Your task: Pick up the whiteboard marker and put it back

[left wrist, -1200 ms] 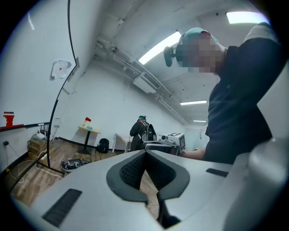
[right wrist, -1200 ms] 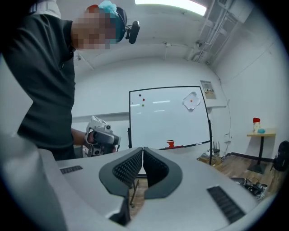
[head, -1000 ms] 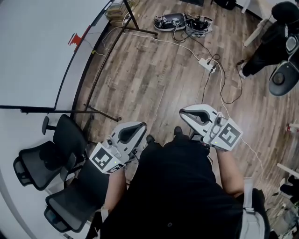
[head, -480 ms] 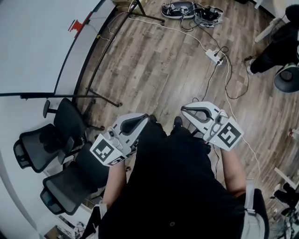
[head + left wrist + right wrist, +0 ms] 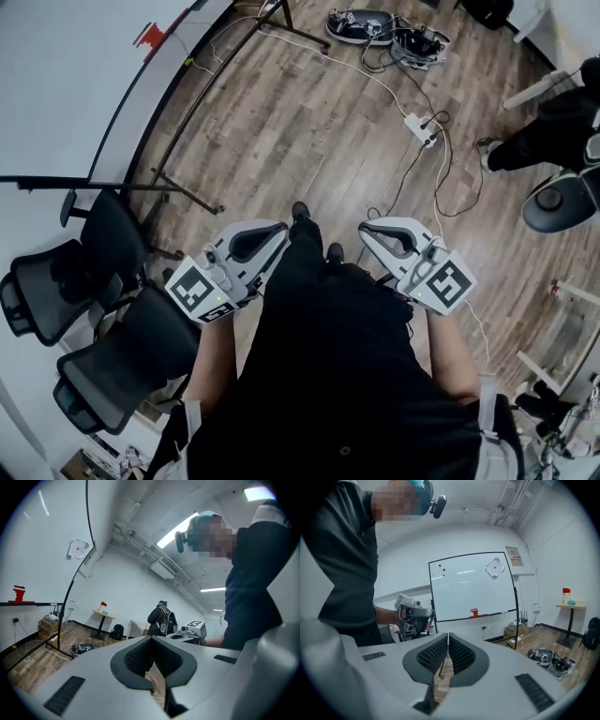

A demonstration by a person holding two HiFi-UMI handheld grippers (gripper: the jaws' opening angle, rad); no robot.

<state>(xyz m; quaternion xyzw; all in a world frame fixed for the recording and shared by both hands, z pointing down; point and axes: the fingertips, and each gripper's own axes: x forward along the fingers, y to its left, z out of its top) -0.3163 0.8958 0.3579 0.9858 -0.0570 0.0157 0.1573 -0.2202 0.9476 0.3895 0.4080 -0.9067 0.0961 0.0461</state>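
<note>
The whiteboard (image 5: 75, 84) stands at the far left on a black stand, and also fills the middle of the right gripper view (image 5: 471, 585). A small red object (image 5: 474, 613) sits on its tray (image 5: 150, 36); I cannot make out a marker anywhere. Both grippers are held at the person's waist, well short of the board. My left gripper (image 5: 279, 227) is shut with nothing between its pads (image 5: 140, 654). My right gripper (image 5: 366, 228) is shut and empty too, its pads (image 5: 459, 653) meeting at the tip.
Two black office chairs (image 5: 89, 253) (image 5: 122, 366) stand at the left beside the board's stand legs (image 5: 187, 199). A power strip with trailing cables (image 5: 419, 129) lies on the wood floor ahead. Gear lies at the far wall (image 5: 384, 26). Another person (image 5: 553, 141) is at the right.
The person has stepped forward, so the floor, chairs and whiteboard have slid in the head view. Both grippers stay at the waist, shut and empty.
</note>
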